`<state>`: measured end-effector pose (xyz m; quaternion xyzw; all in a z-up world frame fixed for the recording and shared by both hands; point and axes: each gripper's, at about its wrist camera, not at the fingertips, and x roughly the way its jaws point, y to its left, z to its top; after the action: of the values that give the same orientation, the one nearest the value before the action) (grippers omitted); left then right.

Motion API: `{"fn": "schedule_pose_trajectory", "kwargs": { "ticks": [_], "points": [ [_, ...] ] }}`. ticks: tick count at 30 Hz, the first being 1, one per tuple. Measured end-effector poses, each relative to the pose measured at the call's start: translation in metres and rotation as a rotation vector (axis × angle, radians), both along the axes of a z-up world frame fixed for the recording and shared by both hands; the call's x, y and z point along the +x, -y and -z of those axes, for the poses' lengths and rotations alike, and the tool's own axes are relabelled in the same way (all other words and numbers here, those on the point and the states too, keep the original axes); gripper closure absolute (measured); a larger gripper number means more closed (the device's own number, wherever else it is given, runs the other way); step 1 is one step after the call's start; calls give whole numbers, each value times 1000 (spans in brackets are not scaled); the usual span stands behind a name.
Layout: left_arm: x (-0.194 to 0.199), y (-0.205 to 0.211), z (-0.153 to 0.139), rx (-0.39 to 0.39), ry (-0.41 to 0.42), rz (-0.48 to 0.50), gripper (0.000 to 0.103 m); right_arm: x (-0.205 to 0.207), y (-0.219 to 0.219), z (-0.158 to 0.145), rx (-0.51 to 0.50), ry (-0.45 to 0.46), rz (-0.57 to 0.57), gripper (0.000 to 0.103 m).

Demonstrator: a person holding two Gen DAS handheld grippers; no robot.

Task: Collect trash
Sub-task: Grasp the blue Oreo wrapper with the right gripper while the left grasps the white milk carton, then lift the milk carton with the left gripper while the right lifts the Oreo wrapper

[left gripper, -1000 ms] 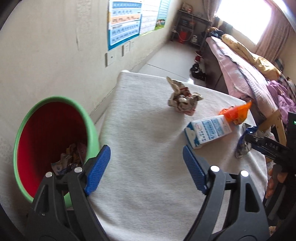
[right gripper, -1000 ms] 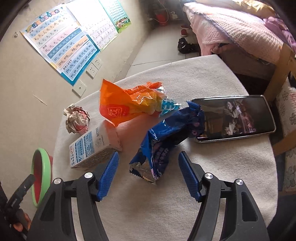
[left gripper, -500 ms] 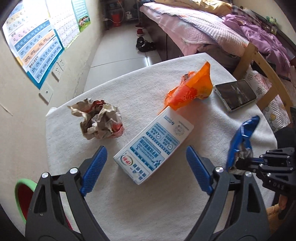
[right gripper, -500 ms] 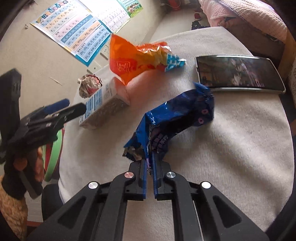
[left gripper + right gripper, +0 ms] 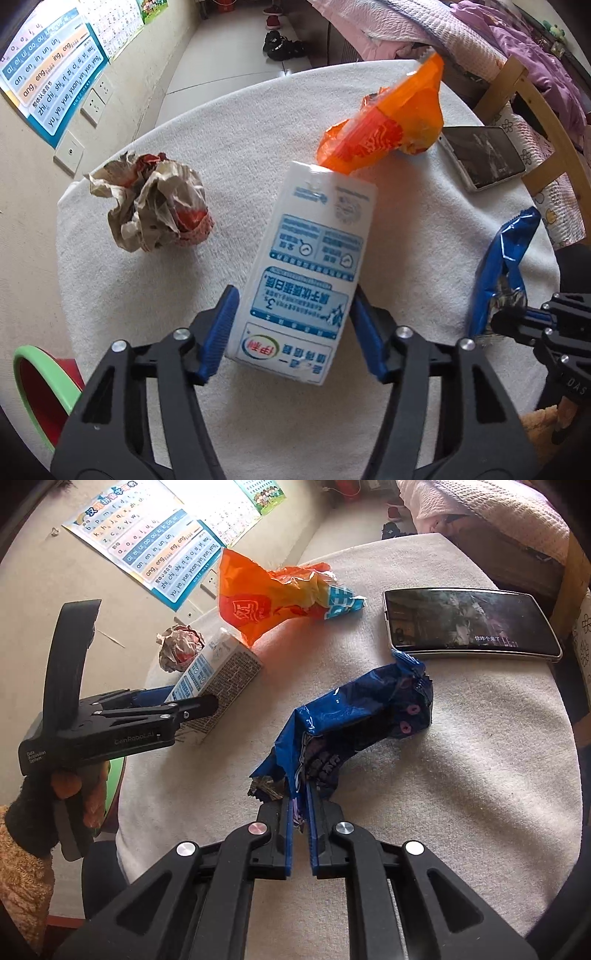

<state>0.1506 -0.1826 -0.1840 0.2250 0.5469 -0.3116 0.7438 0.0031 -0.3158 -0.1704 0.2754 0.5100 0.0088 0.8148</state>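
A white and blue milk carton (image 5: 306, 273) lies on the round white-clothed table (image 5: 155, 295). My left gripper (image 5: 295, 332) has its blue pads against both sides of the carton's near end; it also shows in the right wrist view (image 5: 184, 709). My right gripper (image 5: 299, 819) is shut on a blue snack wrapper (image 5: 362, 716), held at its near end; the wrapper also shows in the left wrist view (image 5: 506, 266). An orange snack bag (image 5: 391, 125) leans on the carton's far end. A crumpled paper ball (image 5: 155, 206) lies at the left.
A green bin with a red inside (image 5: 40, 391) stands below the table's left edge. A phone (image 5: 469, 624) lies on the table at the right. A wooden chair (image 5: 535, 110) and a bed stand beyond the table.
My left gripper moved forward onto the milk carton and narrowed until its pads met the carton's sides. My right gripper stays shut on the blue wrapper, held slightly higher.
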Motion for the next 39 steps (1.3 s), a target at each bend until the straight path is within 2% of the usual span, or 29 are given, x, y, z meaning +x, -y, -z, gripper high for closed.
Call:
{"fn": "schedule_pose_trajectory", "kwargs": {
  "ticks": [3,9,12,14,16,17,18,21,24,29,34,37,39],
  "points": [
    [-9,-11,-4,-14,-8,-42,50,0,0,-2,-2,6,-1,95],
    [-32,-61,-15,-93,-59,-254,51,1,-11,-5,-11,15,-41,95],
    [-50,-79,-13,-112,-82,-299,51,3,-21,-6,-15,20,-77,95],
    [-59,-87,-8,-92,-74,-309,51,4,-26,-7,-12,23,-93,95],
    [-66,-93,-6,-89,-66,-330,50,6,-29,-8,-13,22,-102,84],
    [-67,-96,-6,-103,-72,-344,48,6,-30,-9,-12,29,-99,73],
    [-68,-99,-7,-120,-75,-360,42,6,-29,-10,-11,34,-93,66],
    [-68,-103,-13,-156,-59,-385,38,4,-27,-11,-7,40,-69,61],
    [-66,-99,-16,-160,-40,-376,35,5,-24,-11,-12,32,-31,56],
    [-65,-95,-9,-134,-35,-368,35,16,-24,-1,-9,-13,3,56],
    [-67,-98,0,-130,-45,-414,35,22,-25,7,13,-30,32,58],
    [-71,-101,3,-144,-57,-448,35,22,-25,6,5,-25,22,69],
    [-73,-101,6,-149,-63,-461,38,23,-26,7,-3,-27,10,83]
  ]
}}
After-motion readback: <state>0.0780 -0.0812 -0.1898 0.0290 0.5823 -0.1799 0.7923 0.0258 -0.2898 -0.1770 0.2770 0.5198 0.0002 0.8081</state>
